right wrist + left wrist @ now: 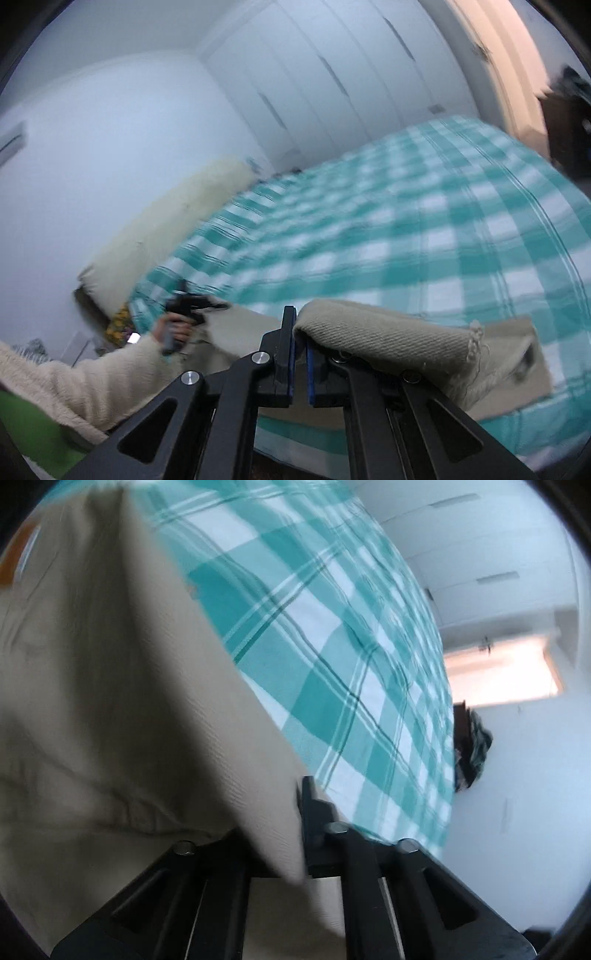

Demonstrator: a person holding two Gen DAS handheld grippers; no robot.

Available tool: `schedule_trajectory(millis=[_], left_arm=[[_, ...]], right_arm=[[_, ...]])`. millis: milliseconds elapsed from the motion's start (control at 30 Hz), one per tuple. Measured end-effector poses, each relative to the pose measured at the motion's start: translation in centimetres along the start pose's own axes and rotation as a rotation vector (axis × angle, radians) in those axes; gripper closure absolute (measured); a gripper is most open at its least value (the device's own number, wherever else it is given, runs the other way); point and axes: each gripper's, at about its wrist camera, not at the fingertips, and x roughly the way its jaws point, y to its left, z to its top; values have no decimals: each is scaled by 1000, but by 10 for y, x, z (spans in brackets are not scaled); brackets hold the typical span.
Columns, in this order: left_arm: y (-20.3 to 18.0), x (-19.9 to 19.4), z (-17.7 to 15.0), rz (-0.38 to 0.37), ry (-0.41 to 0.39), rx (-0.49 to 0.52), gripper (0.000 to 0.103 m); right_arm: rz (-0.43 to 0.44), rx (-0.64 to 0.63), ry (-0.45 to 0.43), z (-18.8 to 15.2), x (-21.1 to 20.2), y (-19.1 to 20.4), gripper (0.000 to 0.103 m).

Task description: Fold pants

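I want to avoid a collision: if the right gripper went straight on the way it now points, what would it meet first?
Most likely the teal plaid bedspread. The right gripper, shut on a fold of the beige pants, points across the bed. Beyond it stand the white wardrobe doors. Blur makes depth uncertain.

Black tongs (298, 332), silver screws, blue pads; fluffy cream sleeve (92, 380)

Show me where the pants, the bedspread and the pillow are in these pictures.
pants (110, 701): left wrist view, on the broad beige cloth hanging at the left.
bedspread (406, 221): right wrist view, on the green and white checked top.
pillow (166, 229): right wrist view, on the long cream side by the wall.
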Motion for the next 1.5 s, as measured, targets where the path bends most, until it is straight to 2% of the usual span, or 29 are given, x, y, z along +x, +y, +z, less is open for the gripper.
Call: schedule_trajectory(millis=[67,133,200,267,300,333,367,467,500,533,567,600,733,800,833,867,933,1000,1033,1133,1267,1300,1367,1433,1467,1500], left_arm=[[-19,-25,-10,-30,-75,46,101],[-45,-69,-31,-87,-186,137,101],[-66,-117,-62,-124,-312,229,98],[-65,-143,-94,-139,-378,284,93],[-57,-146,-112,-135,-376,291,93],[-43,-137,-129,-111,-338,280,93],[-24,-115,-149,-64,-270,260,93],[26,-39,-186,94,-69,217,93],[36,-22,-193,143,-35,204,93],[45,-10,-199,161,-11,190,94],[49,-7,-202,155,-20,175,94],[48,-8,-203,153,-24,171,94],[33,-15,-198,167,-30,228,93],[33,-9,-196,172,-30,229,93],[34,-5,-196,177,-28,227,93],[34,-4,-195,182,-26,222,93],[39,-3,-193,190,-22,223,94],[39,-7,-197,196,-20,235,94],[37,-9,-198,194,-20,242,96],[28,-21,-202,189,-32,287,97],[34,-3,-203,268,19,298,96],[37,2,-202,285,29,282,94],[33,-3,-202,292,24,283,90],[25,-11,-206,296,27,323,61],[22,-16,-209,301,16,343,55],[19,-22,-213,312,2,367,49]], right_arm=[[-49,43,19,18,22,-33,99],[-86,-6,-17,45,31,-42,99],[-69,-93,-95,73,24,-38,99],[-53,-138,-116,85,17,-44,99],[-47,-108,-95,84,15,-57,99],[-49,-66,-68,78,16,-71,99],[-60,-20,-35,66,17,-86,99],[-177,161,152,11,43,-149,99],[-236,235,234,-13,57,-175,99],[-285,287,299,-32,67,-196,99],[-317,333,355,-53,77,-215,99],[-321,357,372,-64,81,-224,99],[-296,401,312,-68,76,-232,94],[-278,433,279,-64,74,-238,74],[-269,456,261,-63,72,-244,55],[-266,479,239,-63,70,-248,44],[-257,538,185,-64,61,-254,47],[-258,589,153,-66,58,-260,94],[-287,591,155,-66,56,-262,99],[-309,552,157,-59,48,-248,100],[-390,546,276,-68,57,-251,97],[-401,547,294,-68,59,-253,94],[-426,540,242,-60,49,-250,67],[-381,597,133,-59,23,-250,45],[-368,645,78,-59,7,-251,44],[-358,678,70,-60,0,-252,44]])
